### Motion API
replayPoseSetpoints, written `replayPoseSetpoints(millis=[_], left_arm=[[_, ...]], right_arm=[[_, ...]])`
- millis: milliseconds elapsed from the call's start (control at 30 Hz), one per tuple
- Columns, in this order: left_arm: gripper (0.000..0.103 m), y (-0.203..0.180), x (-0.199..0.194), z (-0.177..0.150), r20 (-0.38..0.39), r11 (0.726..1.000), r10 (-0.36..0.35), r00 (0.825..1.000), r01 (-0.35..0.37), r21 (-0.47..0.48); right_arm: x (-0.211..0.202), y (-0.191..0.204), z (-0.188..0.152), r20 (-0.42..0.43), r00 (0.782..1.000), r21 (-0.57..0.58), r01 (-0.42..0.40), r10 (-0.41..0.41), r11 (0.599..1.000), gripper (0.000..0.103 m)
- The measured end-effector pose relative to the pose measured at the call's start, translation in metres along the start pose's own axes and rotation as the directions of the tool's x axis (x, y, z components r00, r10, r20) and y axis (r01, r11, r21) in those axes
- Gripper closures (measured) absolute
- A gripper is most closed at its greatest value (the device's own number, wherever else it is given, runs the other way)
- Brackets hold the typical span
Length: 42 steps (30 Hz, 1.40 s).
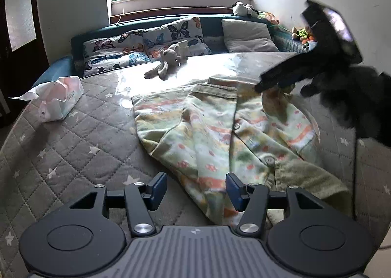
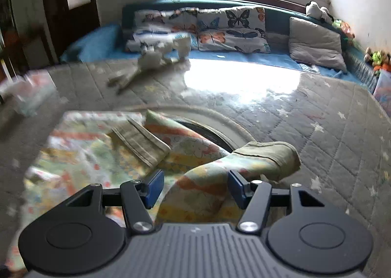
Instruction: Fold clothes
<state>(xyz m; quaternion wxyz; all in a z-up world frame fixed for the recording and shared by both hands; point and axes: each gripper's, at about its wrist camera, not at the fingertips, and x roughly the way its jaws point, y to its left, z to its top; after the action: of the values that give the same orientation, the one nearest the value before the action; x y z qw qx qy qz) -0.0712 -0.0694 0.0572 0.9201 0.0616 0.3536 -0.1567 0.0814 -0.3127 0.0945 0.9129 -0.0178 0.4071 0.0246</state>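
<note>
Printed shirt [image 1: 220, 136] lies spread on the quilted bed [image 1: 73, 136]. Left hand-held gripper [image 1: 195, 192] spread over its hem; right hand-held gripper [image 2: 194, 191] spread around a sleeve [image 2: 220, 172].

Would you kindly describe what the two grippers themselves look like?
Both match: the left gripper and right gripper have blue pads on black linkage arms with silver pivot bolts, two round black housings, and a ribbed grey centre plate bearing a small logo.
</note>
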Motion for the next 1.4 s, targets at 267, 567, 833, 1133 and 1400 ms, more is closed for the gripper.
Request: replayPoseSetpoints(millis=[267,567,833,1133,1400], left_arm=[[0.046,-0.004,0.014,0.013,0.012,1.0,-0.012,1.0,0.012,-0.013],[0.046,-0.032,0.033,0.024,-0.004,0.998,-0.049,0.999,0.049,0.03],[0.046,-0.06,0.045,0.027,-0.032,0.991,-0.087,0.996,0.09,0.098],[0.045,-0.086,0.059,0.025,-0.072,0.981,-0.105,0.992,0.115,0.153],[0.039,-0.085,0.064,0.032,-0.068,0.986,-0.066,0.995,0.076,0.151]], right_arm=[[0.007,-0.018,-0.011,-0.028,0.997,0.023,0.074,-0.074,0.997,0.095],[-0.061,-0.086,-0.045,0.063,0.985,0.137,0.153,-0.163,0.979,0.097],[-0.079,-0.147,-0.1,-0.019,0.971,0.265,0.234,-0.237,0.935,0.087],[-0.086,-0.172,-0.133,-0.051,0.964,0.301,0.265,-0.262,0.916,0.064],[-0.055,-0.19,-0.11,-0.046,0.957,0.282,0.287,-0.286,0.915,0.058]])
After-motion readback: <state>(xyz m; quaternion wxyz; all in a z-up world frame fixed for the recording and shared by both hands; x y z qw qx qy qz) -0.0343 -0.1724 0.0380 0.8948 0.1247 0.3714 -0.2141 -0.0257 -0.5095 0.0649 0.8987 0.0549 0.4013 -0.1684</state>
